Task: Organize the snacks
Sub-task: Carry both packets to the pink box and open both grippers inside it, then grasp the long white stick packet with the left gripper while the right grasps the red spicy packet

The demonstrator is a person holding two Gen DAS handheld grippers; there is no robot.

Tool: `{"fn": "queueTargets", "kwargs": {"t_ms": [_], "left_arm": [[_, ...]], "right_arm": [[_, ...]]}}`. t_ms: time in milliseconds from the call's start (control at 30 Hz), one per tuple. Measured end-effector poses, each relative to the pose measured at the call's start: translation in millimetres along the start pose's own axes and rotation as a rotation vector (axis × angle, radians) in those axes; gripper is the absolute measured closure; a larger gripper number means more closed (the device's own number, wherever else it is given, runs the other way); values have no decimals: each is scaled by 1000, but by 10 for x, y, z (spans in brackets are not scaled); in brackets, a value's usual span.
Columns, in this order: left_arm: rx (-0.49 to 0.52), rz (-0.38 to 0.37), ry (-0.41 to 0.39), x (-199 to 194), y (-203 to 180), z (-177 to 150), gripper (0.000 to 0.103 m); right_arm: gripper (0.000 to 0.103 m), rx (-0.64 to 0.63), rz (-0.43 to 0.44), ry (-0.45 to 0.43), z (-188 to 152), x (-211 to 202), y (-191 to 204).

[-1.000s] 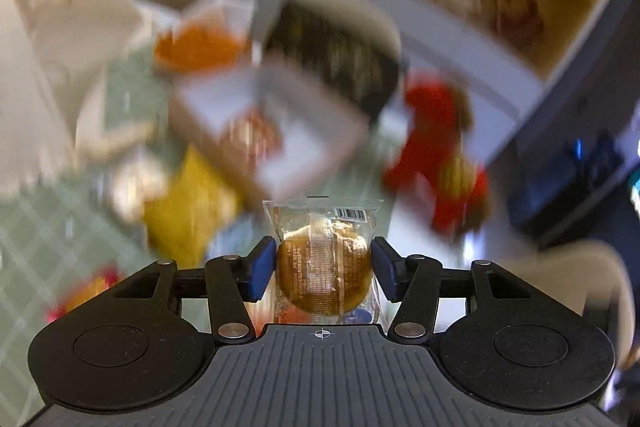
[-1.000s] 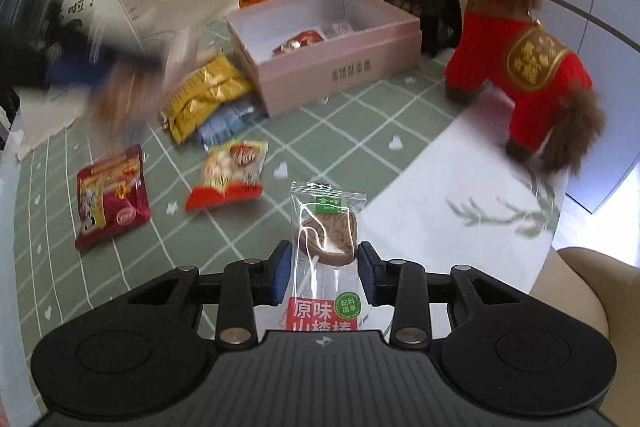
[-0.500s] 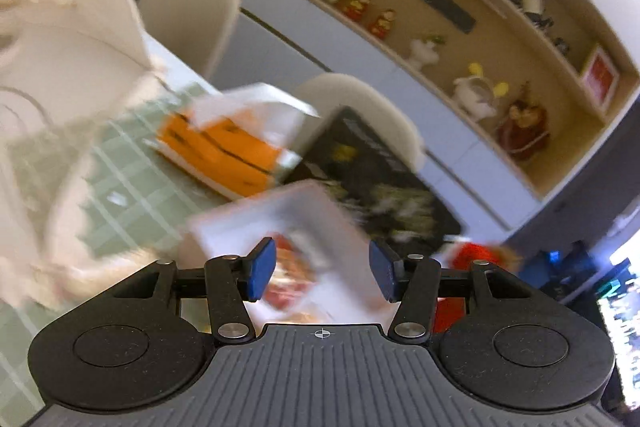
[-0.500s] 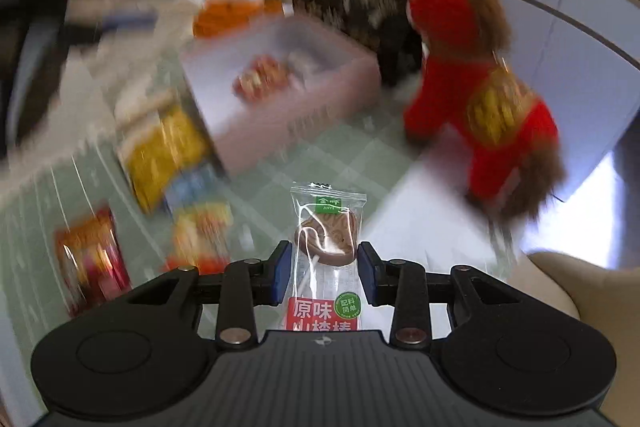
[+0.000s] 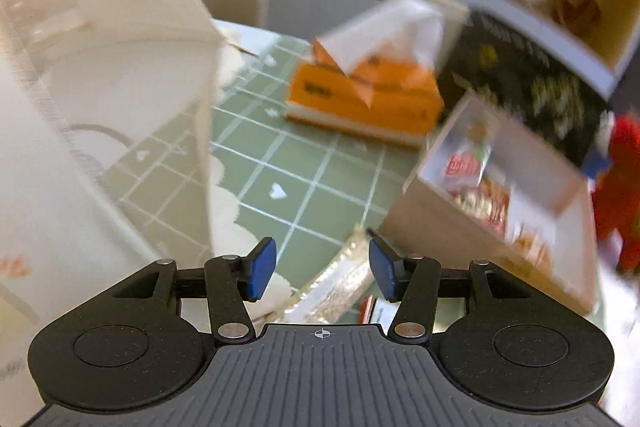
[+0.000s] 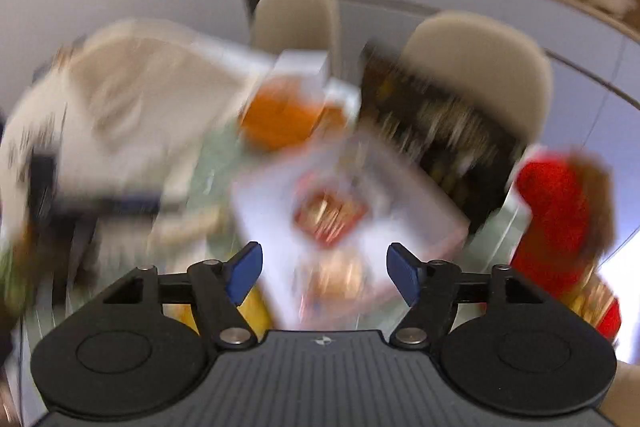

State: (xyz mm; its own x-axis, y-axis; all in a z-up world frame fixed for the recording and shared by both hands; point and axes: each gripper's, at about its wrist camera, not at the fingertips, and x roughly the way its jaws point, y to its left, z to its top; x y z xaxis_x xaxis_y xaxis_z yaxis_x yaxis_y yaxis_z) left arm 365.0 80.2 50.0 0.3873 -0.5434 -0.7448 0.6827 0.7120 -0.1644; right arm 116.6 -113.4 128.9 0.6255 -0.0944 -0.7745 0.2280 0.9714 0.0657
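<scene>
In the left wrist view my left gripper [image 5: 322,269] is open and holds nothing. It hangs over the green checked cloth, above the foil edge of a snack bag [image 5: 336,287]. The pink box [image 5: 480,259] is to its right, with red snack packets [image 5: 472,171] inside. The right wrist view is badly blurred. There my right gripper [image 6: 324,275] hangs above the pink box [image 6: 272,211]. Its jaws are opening and no packet is between the pads. A red packet [image 6: 328,215] and a pale round snack [image 6: 340,279] lie in the box below.
A large white mesh food cover [image 5: 100,87] fills the left. An orange tissue box [image 5: 360,95] and a black bag [image 5: 520,67] stand behind the pink box. A red plush toy [image 6: 560,219] stands to its right, with chairs [image 6: 480,67] beyond the table.
The round cake packet is gone from my left gripper, which swung left past the box. My right gripper rose over the box and let go of its brown snack packet.
</scene>
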Motion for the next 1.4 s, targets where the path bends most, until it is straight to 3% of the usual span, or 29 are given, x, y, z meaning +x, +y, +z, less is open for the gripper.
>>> {"fn": "queueTargets", "kwargs": {"t_ms": [167,267,300,367,533,700,833,967,1033,1067,1200,1267,1400], "left_arm": [[144,13,98,277,-136,-81,43],[138,8,119,318,-157,-136,48],[128,9,119,296,-159,-149,56],[75,-7,125,223,-125,-180,65],[-65,-24,110,-80,-43,-490,70],[-172,50,95,-653,-38,-1012,71],[-324,120,132,-1008,60,-1455,71],[-455,162,112,-1352,16,-1817,71],[-509,158,101,-1462,-45,-1974,71],[-529,141,97,-1497,-76,-2046,71],[-541,104,97,-1537,-195,-2147,71],[-546,89,102,-1511,-267,-2151,71],[-517,35,125,-1453,-499,-2158,71]], "right_arm": [[34,-27,-38,150,-663,160,117],[34,31,-43,214,-910,192,97],[34,40,-38,224,-991,151,114],[34,29,-41,228,-1082,129,184],[34,-68,33,213,-1159,73,521],[33,-179,217,221,-1252,161,913],[33,-250,293,213,-1230,300,1240],[33,-320,303,209,-1171,493,1505],[28,-387,297,194,-1175,580,1635],[18,-422,291,186,-1186,626,1669],[3,-498,282,156,-1211,746,1733],[2,-498,289,155,-1189,773,1702],[16,-441,249,160,-1207,616,1537]]}}
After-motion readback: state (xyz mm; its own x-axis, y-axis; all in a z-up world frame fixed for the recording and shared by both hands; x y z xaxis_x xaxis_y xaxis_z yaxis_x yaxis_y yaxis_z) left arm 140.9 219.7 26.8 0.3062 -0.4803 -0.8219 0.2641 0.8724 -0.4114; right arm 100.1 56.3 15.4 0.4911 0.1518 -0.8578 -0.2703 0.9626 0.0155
